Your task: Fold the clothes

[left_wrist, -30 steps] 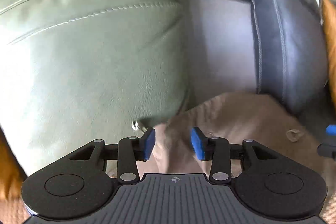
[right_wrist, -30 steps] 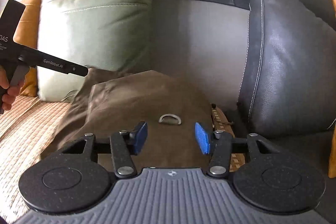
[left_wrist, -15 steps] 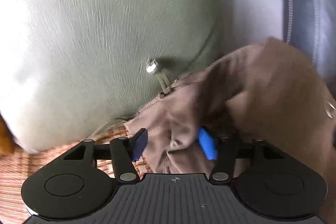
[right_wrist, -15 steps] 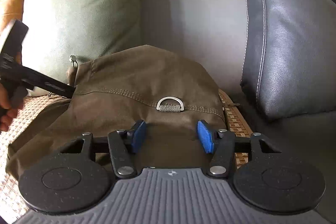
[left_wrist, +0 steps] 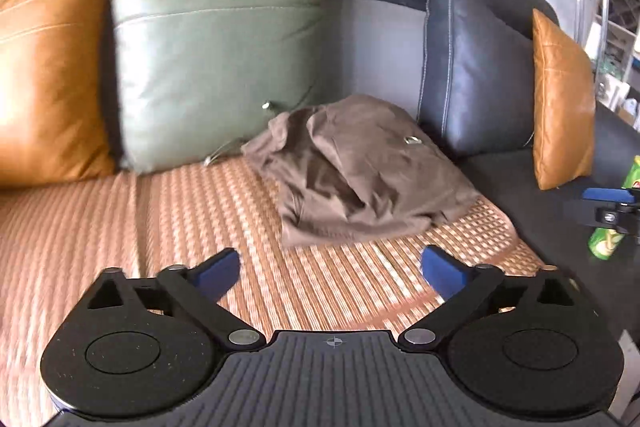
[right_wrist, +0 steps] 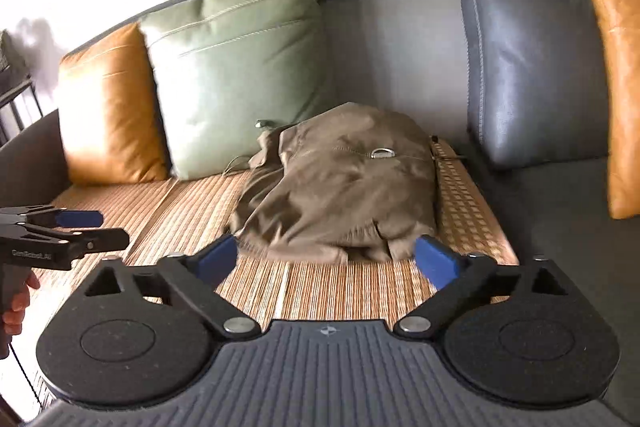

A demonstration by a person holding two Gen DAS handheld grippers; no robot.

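A brown garment [left_wrist: 360, 175] lies bunched in a loose folded heap on the woven sofa mat [left_wrist: 192, 227], against the sofa back, with a metal D-ring on top. The right wrist view shows the same garment [right_wrist: 344, 187] just beyond the fingertips. My left gripper [left_wrist: 330, 269] hovers over the mat, well short of the cloth, its jaws opening wide with nothing between them. My right gripper [right_wrist: 326, 259] also hangs back from the heap, jaws opening wide and empty. The left gripper [right_wrist: 80, 223] shows at the left edge of the right view, held by a hand.
A green cushion [left_wrist: 216, 55] and an orange cushion [left_wrist: 48, 75] lean on the sofa back at left. A dark leather cushion [left_wrist: 476, 59] and another orange cushion [left_wrist: 560, 103] stand at right. A green can [left_wrist: 612, 223] sits at the far right.
Both grippers let go of the brown garment, opened wide and pulled back and up from it. The garment now lies on the mat by itself.
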